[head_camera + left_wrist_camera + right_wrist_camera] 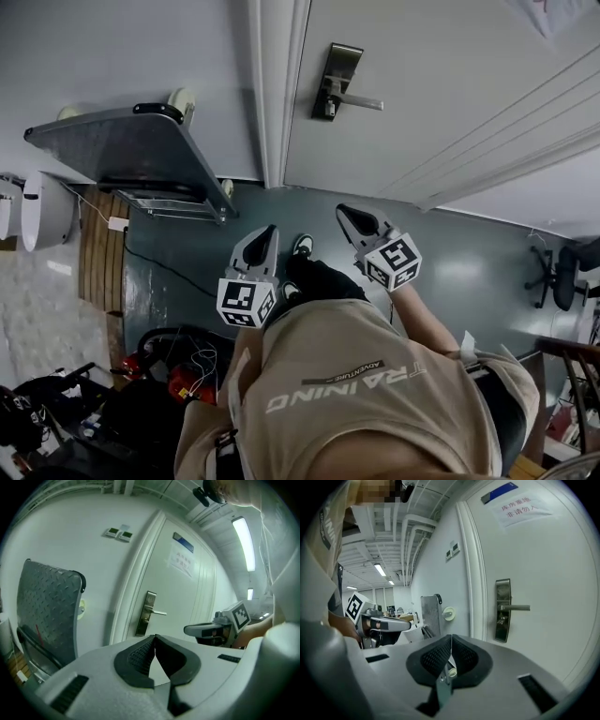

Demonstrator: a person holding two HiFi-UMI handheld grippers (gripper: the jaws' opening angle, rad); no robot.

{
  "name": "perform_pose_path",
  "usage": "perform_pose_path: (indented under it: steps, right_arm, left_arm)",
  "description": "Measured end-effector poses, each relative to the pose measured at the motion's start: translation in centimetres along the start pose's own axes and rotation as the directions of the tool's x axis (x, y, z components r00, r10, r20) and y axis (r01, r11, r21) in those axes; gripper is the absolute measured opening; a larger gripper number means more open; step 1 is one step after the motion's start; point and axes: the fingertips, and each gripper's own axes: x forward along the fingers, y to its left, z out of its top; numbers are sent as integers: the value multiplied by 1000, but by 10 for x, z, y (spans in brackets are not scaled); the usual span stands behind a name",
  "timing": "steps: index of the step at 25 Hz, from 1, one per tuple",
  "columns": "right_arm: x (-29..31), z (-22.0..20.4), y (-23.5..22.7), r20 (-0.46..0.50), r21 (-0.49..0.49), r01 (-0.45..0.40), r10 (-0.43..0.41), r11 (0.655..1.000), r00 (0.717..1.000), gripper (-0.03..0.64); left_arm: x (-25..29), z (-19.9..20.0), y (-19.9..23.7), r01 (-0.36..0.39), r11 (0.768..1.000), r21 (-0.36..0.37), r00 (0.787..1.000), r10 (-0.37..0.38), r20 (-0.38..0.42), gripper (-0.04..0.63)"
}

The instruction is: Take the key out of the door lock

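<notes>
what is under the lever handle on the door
Under the lever handle, on the same metal lock plate, a small shiny piece juts out, likely the key. Its blade cannot be seen, as it sits inside the lock plate.

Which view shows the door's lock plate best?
Right gripper view: the lock plate is largest and nearly face-on, lever clear. Left gripper view has it smaller, at an angle; head view sees it steeply foreshortened.
</notes>
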Motion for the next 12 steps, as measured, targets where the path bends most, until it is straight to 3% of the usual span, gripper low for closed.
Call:
perform_pose_path:
  steps: [4,6,9,12]
  right_arm:
    - [28,-3,-4,5,66,-42,42,997,999,14]
    - [46,3,-9,25,94,-48,46,994,999,14]
    - [77,20,-29,52,91,-55,50,994,997,15]
    - [99,33,-35,78,47,-98,94,994,993,14]
  left_arm:
    - [20,9,10,3,1000,18,1000,-3,-12,9]
    - [25,14,26,-13,1000,-23,1000,12,-22,9]
    - [46,45,50,-9,996,-91,999,12,33,9]
    - [70,72,62,2,1000,4,999,-2,35,9]
